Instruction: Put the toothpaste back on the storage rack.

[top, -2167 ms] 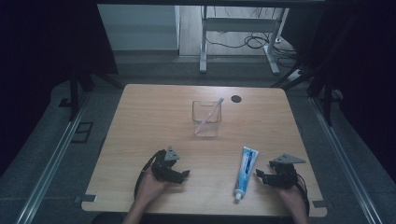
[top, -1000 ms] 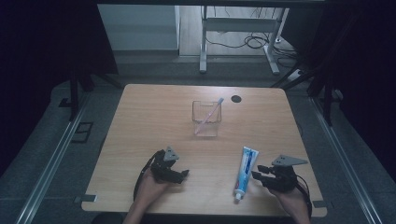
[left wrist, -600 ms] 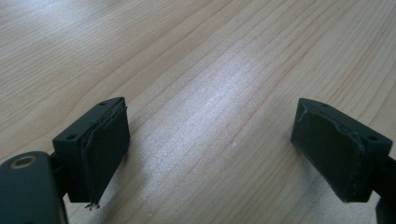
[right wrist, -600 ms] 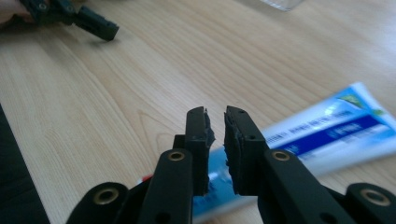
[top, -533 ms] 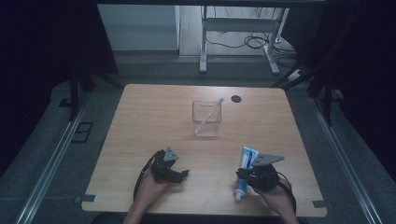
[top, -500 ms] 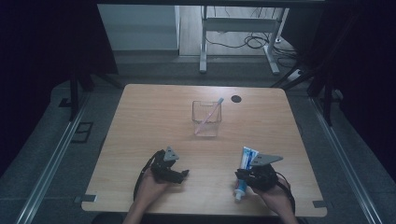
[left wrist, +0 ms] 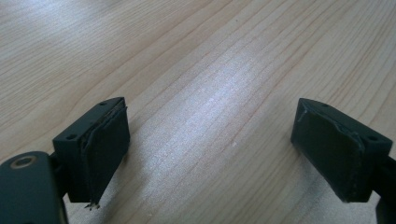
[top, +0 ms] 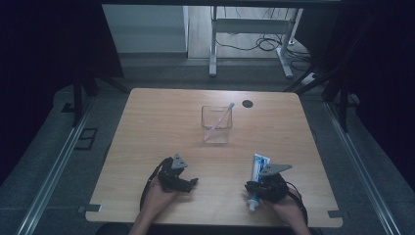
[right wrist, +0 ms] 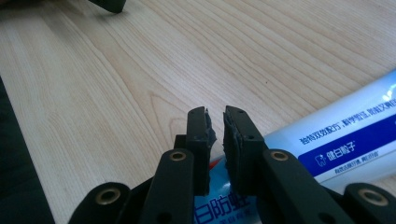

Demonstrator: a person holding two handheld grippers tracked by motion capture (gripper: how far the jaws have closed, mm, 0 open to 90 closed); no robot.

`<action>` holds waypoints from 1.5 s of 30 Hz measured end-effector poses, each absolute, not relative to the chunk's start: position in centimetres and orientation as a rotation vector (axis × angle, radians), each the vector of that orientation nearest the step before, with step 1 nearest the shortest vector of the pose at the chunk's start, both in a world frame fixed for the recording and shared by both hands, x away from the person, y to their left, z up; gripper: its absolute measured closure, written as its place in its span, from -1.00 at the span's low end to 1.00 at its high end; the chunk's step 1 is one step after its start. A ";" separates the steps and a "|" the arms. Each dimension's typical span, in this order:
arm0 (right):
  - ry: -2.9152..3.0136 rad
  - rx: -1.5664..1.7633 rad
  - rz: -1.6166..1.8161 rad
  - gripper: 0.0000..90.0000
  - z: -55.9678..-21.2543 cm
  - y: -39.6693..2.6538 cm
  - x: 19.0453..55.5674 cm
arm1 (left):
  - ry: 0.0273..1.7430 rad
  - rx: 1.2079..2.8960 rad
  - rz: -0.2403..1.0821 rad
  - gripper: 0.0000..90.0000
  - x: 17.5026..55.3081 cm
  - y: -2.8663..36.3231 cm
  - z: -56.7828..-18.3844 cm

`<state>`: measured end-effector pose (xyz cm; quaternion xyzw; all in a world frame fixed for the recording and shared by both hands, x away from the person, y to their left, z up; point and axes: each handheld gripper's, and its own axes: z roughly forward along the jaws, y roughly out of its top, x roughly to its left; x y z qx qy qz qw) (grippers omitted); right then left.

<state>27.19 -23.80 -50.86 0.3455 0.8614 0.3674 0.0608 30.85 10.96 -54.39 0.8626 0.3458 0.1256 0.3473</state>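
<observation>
Toothpaste (top: 257,169) flat on table (top: 161,117), near front right edge, cap end toward person, white tube with blue band and print. Right gripper (right wrist: 215,128) jaws just closed, nearly together, over tube; tube passes under pads, squeeze contact not clear. Right hand (top: 284,208) low on table behind it. Left gripper (left wrist: 210,149) jaws wide, nothing between, bare wood below; left hand (top: 159,196) resting near front edge. Clear cup (top: 217,123) with toothbrush (top: 219,121) mid-table, well apart.
</observation>
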 end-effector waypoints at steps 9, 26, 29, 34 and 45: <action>2.614 1.057 1.088 0.74 -50.8 -24.8 27.0 | 0.902 2.236 0.328 -0.74 30.8 11.0 -54.4; 2.599 1.102 1.035 0.69 -50.7 -27.7 26.8 | 0.902 2.236 0.329 -0.74 30.9 11.0 -54.4; 2.592 1.109 1.021 0.68 -50.7 -28.2 26.8 | 0.902 2.236 0.329 -0.74 30.9 11.0 -54.4; 2.573 1.147 1.007 0.68 -50.7 -29.4 26.8 | 0.904 2.235 0.328 -0.74 30.9 11.0 -54.4; 2.535 1.131 0.957 0.40 -48.9 -29.7 27.0 | 0.904 2.235 0.328 -0.74 30.8 11.0 -54.4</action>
